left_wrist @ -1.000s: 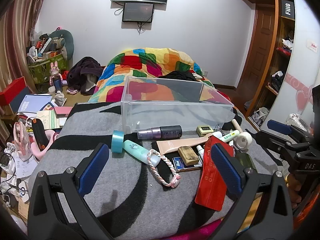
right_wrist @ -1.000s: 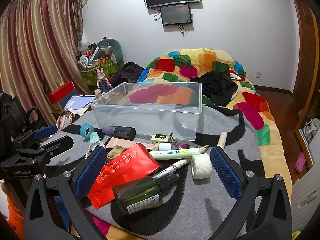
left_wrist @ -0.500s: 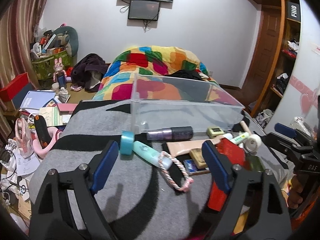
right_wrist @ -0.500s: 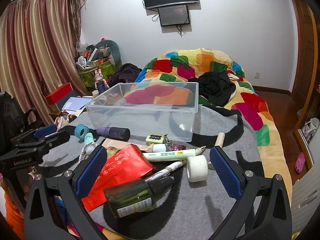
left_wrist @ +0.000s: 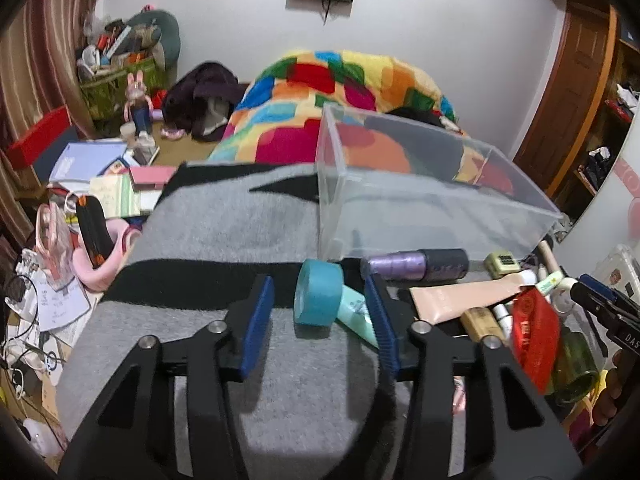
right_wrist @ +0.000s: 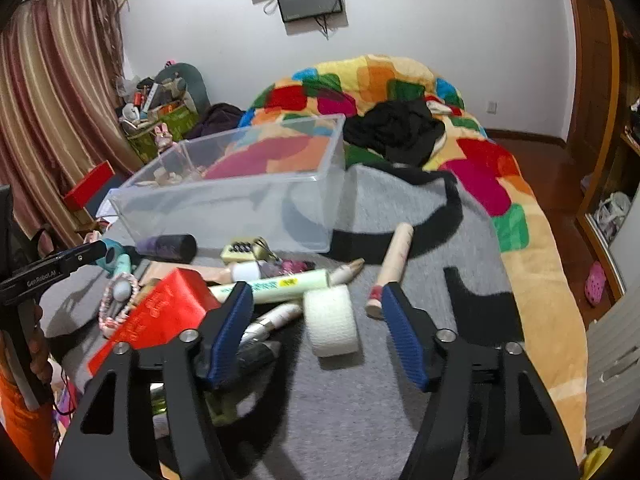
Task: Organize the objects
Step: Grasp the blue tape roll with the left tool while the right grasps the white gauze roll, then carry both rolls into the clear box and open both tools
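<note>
teal tape roll (left_wrist: 319,293) is seen on its edge on the grey blanket (left_wrist: 224,220), between the closing jaws of the left gripper (left_wrist: 319,322), not yet pressed. white tape roll (right_wrist: 330,320) is framed likewise by the right gripper (right_wrist: 318,332), its jaws closing too. a clear bin (left_wrist: 420,200) is placed behind.

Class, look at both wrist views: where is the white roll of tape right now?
In the right wrist view the white roll of tape stands on the grey blanket between the right gripper's jaws, untouched, just below the green tube.
</note>
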Motion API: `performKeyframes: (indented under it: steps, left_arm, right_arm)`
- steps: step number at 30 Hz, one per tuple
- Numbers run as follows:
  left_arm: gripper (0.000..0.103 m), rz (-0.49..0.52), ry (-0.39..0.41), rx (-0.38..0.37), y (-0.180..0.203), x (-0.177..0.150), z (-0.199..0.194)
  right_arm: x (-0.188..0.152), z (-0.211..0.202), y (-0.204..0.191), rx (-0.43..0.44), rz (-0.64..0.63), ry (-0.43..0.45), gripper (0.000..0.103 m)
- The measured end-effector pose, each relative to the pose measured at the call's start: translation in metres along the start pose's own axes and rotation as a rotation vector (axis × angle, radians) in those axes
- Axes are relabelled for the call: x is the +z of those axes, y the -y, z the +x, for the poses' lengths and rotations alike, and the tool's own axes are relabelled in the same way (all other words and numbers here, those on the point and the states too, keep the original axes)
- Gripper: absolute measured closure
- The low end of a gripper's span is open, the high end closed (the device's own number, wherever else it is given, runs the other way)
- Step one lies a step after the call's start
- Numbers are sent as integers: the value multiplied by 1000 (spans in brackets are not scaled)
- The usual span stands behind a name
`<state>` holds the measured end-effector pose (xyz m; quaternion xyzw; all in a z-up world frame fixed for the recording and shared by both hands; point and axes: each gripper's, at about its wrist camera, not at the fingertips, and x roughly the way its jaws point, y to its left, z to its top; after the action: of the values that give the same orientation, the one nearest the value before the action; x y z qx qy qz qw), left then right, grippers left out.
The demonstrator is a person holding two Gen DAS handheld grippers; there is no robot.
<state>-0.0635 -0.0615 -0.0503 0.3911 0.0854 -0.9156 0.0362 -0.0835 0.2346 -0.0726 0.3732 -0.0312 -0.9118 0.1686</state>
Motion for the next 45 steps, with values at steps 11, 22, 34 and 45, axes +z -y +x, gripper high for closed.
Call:
performKeyframes:
  steps: [11, 22, 34, 45]
  left_arm:
    - [85, -22, -25, 17, -3, 1, 10]
    - [85, 40, 105, -11, 9, 24, -28]
    - [85, 78, 129, -63, 19, 61, -16]
    - [85, 117, 56, -95, 31, 79, 17]
  right_arm:
    - [-2, 8, 7, 18, 1, -38, 80]
    - [43, -26, -5, 103, -26, 79, 80]
    - [101, 22, -35, 112, -88, 67, 80]
    - [112, 73, -37, 97, -89, -69, 80]
